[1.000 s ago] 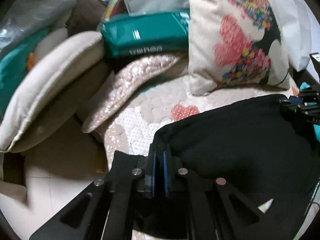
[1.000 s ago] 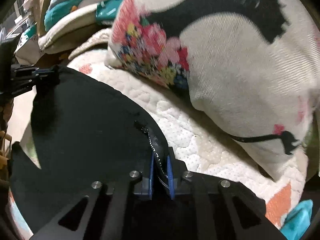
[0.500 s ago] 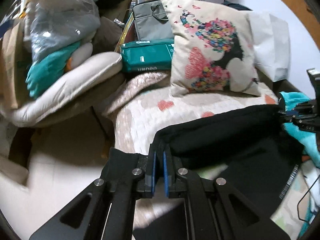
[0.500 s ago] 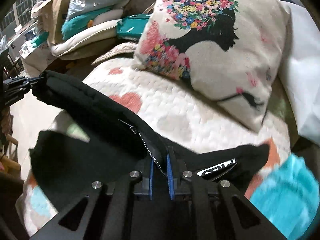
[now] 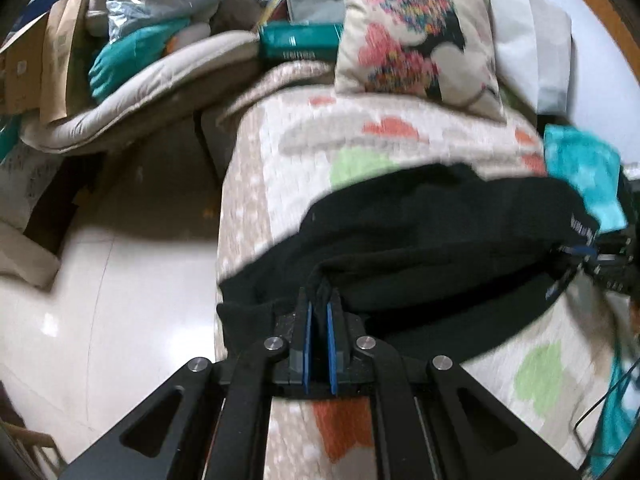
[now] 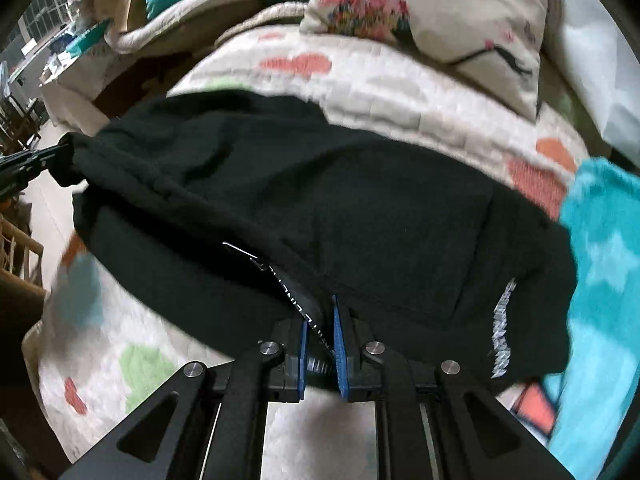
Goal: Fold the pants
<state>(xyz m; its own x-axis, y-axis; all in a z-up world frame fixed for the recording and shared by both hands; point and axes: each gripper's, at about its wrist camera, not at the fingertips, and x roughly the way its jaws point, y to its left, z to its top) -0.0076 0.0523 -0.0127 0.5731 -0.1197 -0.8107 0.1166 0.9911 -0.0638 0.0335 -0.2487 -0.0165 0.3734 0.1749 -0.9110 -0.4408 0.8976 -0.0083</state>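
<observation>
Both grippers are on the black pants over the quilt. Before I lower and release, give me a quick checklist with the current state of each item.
1. Left gripper pinching the black pants: ok, fabric sits between its blue pads.
2. Right gripper pinching the pants: ok, the printed band runs between its pads.
3. Folded layer lying over the lower layer: ok, though edges look uneven.
4. Quilt free of clutter where the pants will land: ok on the left; the turquoise cloth touches the pants' right end, not ok.
5. Floral pillow away from the pants: ok.
6. Edge alignment of the fold: cannot tell, the pictures are blurred.
</observation>
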